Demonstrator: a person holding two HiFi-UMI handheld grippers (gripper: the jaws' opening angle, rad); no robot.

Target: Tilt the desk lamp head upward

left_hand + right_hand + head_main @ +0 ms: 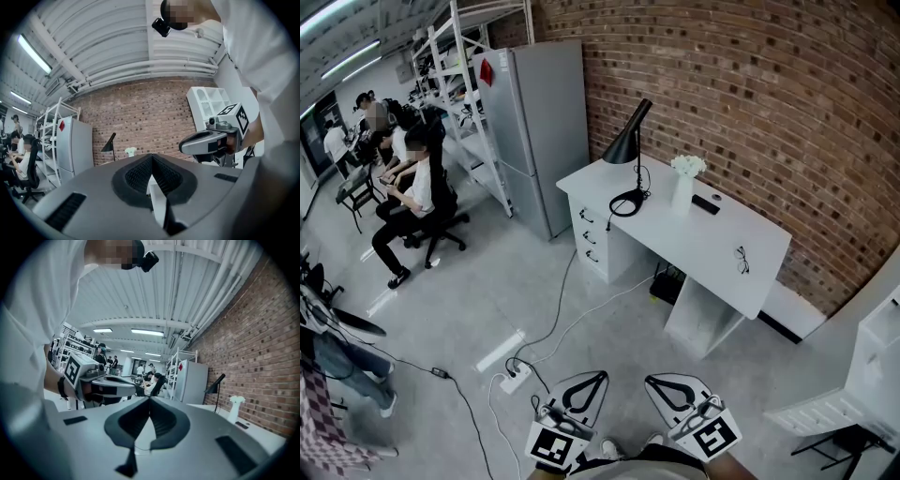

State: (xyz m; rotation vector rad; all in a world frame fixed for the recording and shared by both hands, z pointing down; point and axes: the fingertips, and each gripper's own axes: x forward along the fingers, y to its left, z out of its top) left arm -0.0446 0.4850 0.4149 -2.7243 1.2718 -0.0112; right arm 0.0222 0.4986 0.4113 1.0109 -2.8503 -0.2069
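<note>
From the head view, the desk lamp (627,142) stands on the far-left corner of the white counter (727,258), well away from the person. Its black cone head is probably light on a stiff joint, so lift it at the rim. The vase (682,192) beside it holds white flowers. The left gripper view shows the left tongs (151,156) closed and empty. The right gripper view shows the right tongs (150,399) the same.

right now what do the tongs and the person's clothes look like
The left tongs and right tongs have grey bodies, black ribbed pads in a pointed teardrop outline, and each a white cube with black square markers. The person wears a white top and black wristband.
</note>
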